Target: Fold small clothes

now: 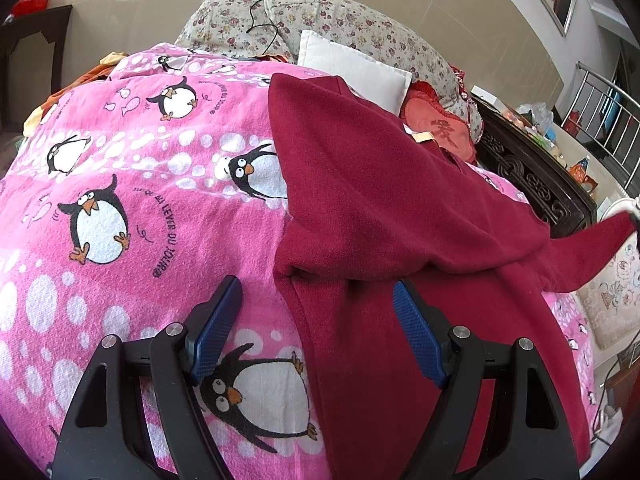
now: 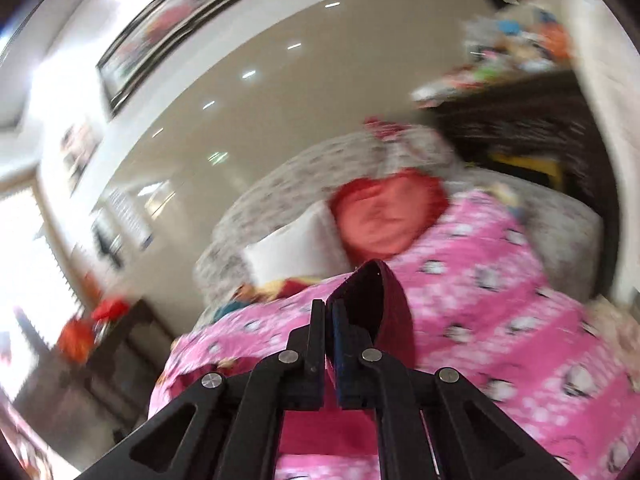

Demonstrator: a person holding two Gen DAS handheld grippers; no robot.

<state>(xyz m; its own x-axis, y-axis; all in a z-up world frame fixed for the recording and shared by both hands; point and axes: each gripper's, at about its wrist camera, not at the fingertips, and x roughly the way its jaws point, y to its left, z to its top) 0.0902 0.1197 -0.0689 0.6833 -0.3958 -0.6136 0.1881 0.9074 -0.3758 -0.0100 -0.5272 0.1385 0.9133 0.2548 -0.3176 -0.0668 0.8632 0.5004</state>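
A pink penguin-print blanket (image 1: 132, 208) fills most of the left wrist view, spread over a bed and running from the lower left up to the floral pillows (image 1: 320, 20) at the top centre. On it, across the centre and right of the frame, lies a dark red sweater (image 1: 380, 208), its body partly doubled over itself, with one sleeve (image 1: 592, 252) stretched out taut toward the right edge. A white cushion (image 1: 356, 68) and a red heart cushion (image 1: 440, 128) sit beyond the sweater's collar. The left gripper (image 1: 318, 308) hovers at the bottom of the frame, fingers spread wide with nothing between them, one over the blanket, the other over the sweater. In the blurred right wrist view, the right gripper (image 2: 328, 312) at lower centre has its fingers pressed together on a fold of the red sleeve (image 2: 388, 300), raised above the blanket (image 2: 500, 280).
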